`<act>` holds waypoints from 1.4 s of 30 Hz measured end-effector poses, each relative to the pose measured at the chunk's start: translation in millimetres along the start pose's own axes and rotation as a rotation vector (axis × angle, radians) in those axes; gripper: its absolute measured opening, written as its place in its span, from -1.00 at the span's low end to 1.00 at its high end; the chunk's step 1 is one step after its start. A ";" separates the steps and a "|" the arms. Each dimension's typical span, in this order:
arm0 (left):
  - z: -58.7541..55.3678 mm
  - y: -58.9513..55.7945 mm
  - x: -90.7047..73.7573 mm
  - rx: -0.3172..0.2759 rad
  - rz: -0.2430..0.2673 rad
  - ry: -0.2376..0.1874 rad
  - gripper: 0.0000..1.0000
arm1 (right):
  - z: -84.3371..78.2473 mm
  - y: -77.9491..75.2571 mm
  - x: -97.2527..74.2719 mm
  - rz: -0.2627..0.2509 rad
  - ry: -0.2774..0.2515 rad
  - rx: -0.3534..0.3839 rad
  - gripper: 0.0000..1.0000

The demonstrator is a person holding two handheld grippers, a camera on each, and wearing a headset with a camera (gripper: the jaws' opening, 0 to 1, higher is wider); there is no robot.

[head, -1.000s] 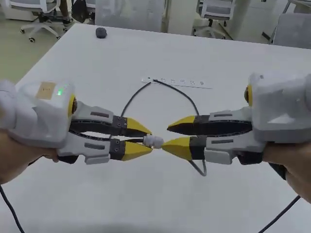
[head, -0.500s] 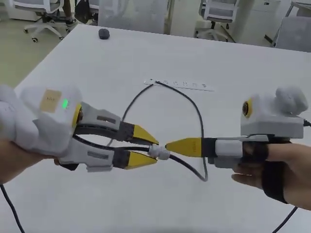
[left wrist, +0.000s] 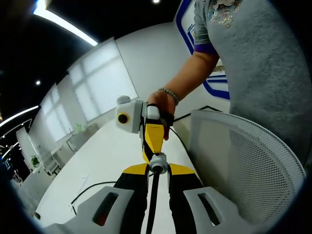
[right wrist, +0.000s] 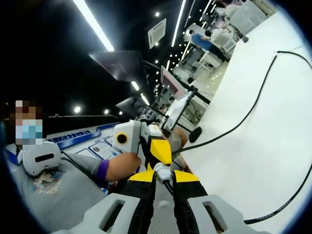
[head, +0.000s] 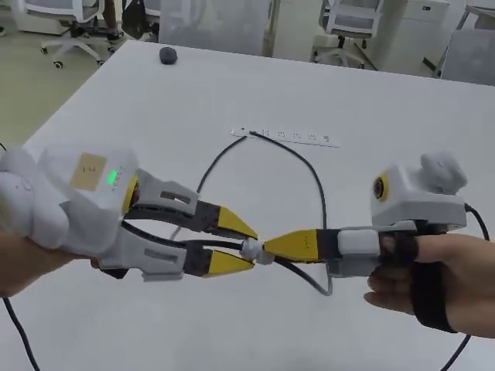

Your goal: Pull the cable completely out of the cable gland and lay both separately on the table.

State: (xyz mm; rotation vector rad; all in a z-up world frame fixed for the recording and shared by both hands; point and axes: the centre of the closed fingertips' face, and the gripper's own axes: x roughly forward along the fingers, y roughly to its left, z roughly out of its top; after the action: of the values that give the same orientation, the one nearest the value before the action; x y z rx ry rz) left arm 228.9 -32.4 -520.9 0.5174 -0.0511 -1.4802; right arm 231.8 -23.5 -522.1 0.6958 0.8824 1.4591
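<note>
The left gripper is pinching the white plastic cable gland above the white table; the right gripper, facing it tip to tip, is clamping the thin black cable just beside it, which is running lengthwise through both, so pulling straight apart seems right

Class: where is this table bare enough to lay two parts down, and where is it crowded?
Bare: the table between white strip and small dark object, and right of the looped cable. Crowded: the centre, where left gripper and right gripper meet at the cable gland.
</note>
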 end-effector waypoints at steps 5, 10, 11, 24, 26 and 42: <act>0.2 -0.1 0.0 0.009 -0.001 -0.003 -0.69 | -0.2 0.6 0.1 0.006 0.007 0.009 -0.83; -1.5 1.5 0.4 0.010 0.000 -0.001 -0.69 | 1.5 -0.1 0.9 -0.017 0.032 -0.018 -0.84; -1.0 1.9 0.3 0.006 0.001 -0.005 -0.70 | 1.8 -0.3 0.5 -0.020 0.040 -0.057 -0.84; -11.3 6.5 -0.5 -0.066 0.022 -0.004 -0.70 | 3.0 -5.4 5.3 -0.244 0.146 -0.534 -0.85; -11.4 6.8 -0.6 -0.077 0.023 -0.007 -0.70 | 2.9 -4.7 5.9 -0.276 0.160 -0.614 -0.85; -21.3 18.7 -0.8 -0.250 0.072 -0.029 -0.70 | 7.6 -16.5 9.5 -0.507 0.337 -1.134 -0.86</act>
State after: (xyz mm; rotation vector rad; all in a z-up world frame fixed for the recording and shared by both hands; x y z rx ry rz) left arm 253.5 -25.2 -532.9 0.2881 0.0908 -1.3994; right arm 246.2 -13.6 -532.8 -0.5915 0.3034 1.3429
